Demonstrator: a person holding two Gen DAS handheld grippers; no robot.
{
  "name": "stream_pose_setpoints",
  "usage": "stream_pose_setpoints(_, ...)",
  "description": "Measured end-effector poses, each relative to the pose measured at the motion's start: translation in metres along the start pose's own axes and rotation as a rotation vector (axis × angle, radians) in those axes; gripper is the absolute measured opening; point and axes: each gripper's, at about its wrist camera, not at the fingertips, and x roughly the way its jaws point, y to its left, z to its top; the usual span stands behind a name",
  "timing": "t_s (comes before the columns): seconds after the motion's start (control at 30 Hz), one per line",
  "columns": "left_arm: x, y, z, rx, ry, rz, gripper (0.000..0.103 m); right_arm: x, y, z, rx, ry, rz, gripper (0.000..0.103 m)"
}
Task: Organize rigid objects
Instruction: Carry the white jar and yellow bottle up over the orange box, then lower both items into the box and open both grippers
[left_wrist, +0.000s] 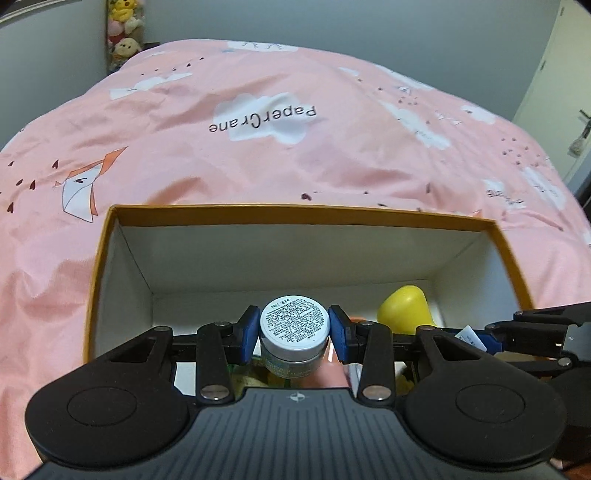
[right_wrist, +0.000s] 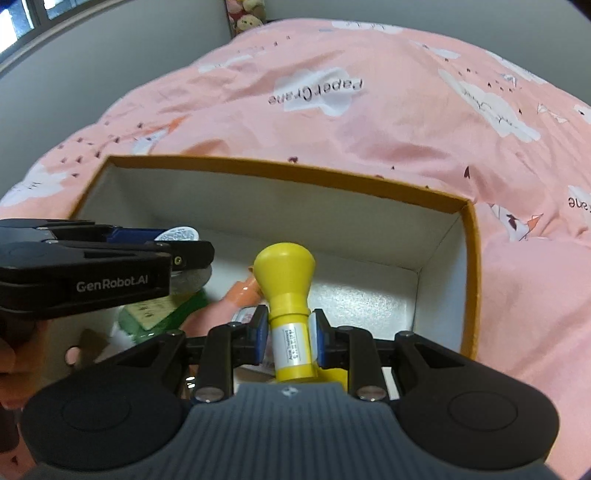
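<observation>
An orange-rimmed cardboard box (left_wrist: 502, 236) with white inner walls lies open on the bed. My left gripper (left_wrist: 294, 328) is shut on a small round jar (left_wrist: 294, 325) with a white printed lid, held over the box's near left part. My right gripper (right_wrist: 289, 334) is shut on a yellow bulb-topped bottle (right_wrist: 287, 280) by its labelled neck, over the box (right_wrist: 469, 236). In the right wrist view the left gripper (right_wrist: 181, 240) enters from the left with the jar (right_wrist: 180, 234) between its blue pads. In the left wrist view the yellow bottle (left_wrist: 404, 308) shows at right.
The box holds several items: a green packet (right_wrist: 162, 310), an orange piece (right_wrist: 243, 291), other bits hidden under the grippers. A pink quilt (left_wrist: 258, 155) printed "PaperCrane" surrounds the box. Plush toys (left_wrist: 123, 33) stand at the far wall. A door (left_wrist: 569, 110) is at right.
</observation>
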Motion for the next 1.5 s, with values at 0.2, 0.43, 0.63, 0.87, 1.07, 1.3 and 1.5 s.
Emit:
stream_pose_setpoints(0.2,0.020,0.004,0.005,-0.050,0.050,-0.009,0.045,0.023,-0.002,0.006,0.011,0.046,-0.025,0.023)
stream_pose_setpoints(0.43,0.026,0.001,0.003,-0.036,0.061,-0.014,0.046,0.038,-0.001,0.006,0.014,0.083,-0.046,0.024)
stream_pose_setpoints(0.63,0.026,-0.002,0.004,-0.035,0.053,-0.026,0.054,0.032,0.000,0.006,0.026,0.069,-0.049,0.042)
stream_pose_setpoints(0.87,0.012,-0.009,0.004,-0.026,-0.020,-0.056,0.067,0.022,0.004,0.002,0.020,0.057,-0.048,0.053)
stream_pose_setpoints(1.07,-0.014,-0.014,0.001,-0.021,-0.107,-0.069,0.072,0.003,0.006,-0.003,0.028,0.021,-0.062,0.067)
stream_pose_setpoints(1.3,-0.071,-0.034,-0.014,0.058,-0.310,-0.037,0.074,-0.034,0.014,-0.010,0.010,-0.048,-0.075,0.074)
stream_pose_setpoints(1.5,-0.117,-0.039,-0.033,0.049,-0.433,0.001,0.074,-0.078,0.027,-0.029,-0.027,-0.146,-0.115,0.080)
